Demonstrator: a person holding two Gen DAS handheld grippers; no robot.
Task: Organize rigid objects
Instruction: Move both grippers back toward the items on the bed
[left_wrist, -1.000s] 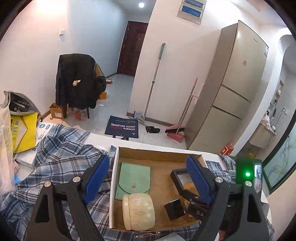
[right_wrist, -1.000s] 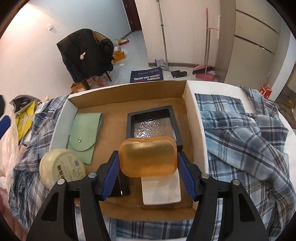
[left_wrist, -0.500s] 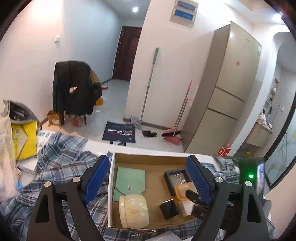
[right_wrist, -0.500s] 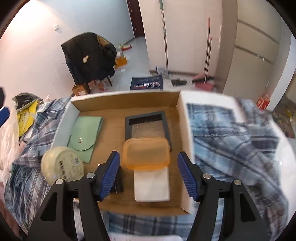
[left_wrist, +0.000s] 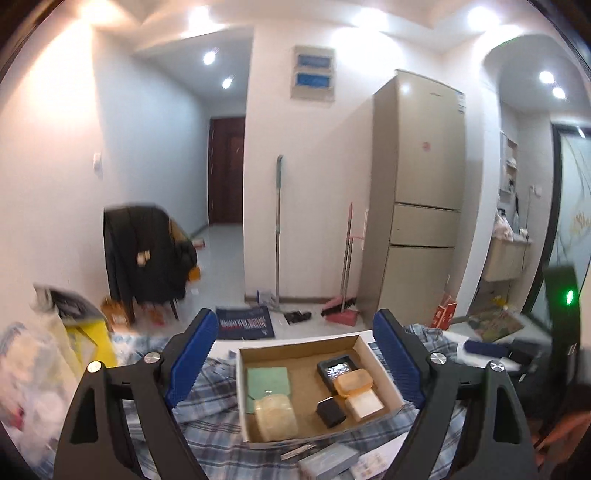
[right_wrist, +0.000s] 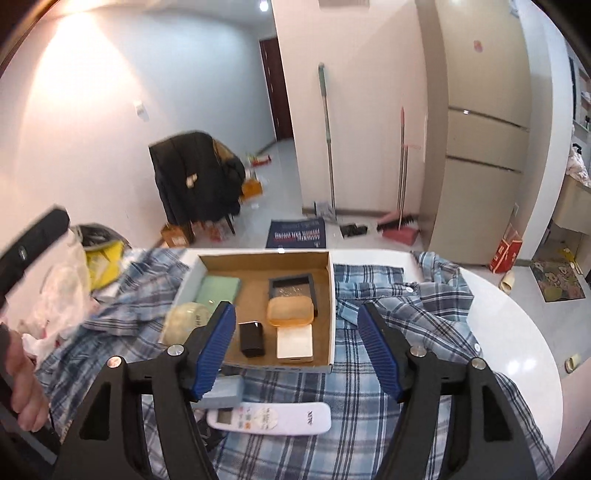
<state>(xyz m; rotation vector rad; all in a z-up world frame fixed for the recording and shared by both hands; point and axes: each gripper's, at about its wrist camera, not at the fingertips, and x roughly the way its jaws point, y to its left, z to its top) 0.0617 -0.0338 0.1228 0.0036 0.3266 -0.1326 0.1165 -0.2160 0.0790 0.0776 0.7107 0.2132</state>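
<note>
Home: fridge (left_wrist: 424, 206), broom (left_wrist: 345, 291), coat-draped chair (left_wrist: 144, 254)

Left gripper (left_wrist: 297, 360) held wide apart, nothing between the blue pads. Right gripper (right_wrist: 297, 349) likewise empty, jaws just opened further. Bare hand (right_wrist: 22, 384) seen gripping a black handle at left edge.

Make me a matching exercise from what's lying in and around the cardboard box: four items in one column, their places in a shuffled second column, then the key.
Items
1. orange case
2. green pouch
3. small black box
4. white remote

Places
A. outside the cardboard box, on the plaid shirt, nearest the camera
B. inside, far left corner
C. inside, overlapping the black tray and the white flat box
D. inside, left of the white flat box

Pairs: 1-C, 2-B, 3-D, 4-A
</note>
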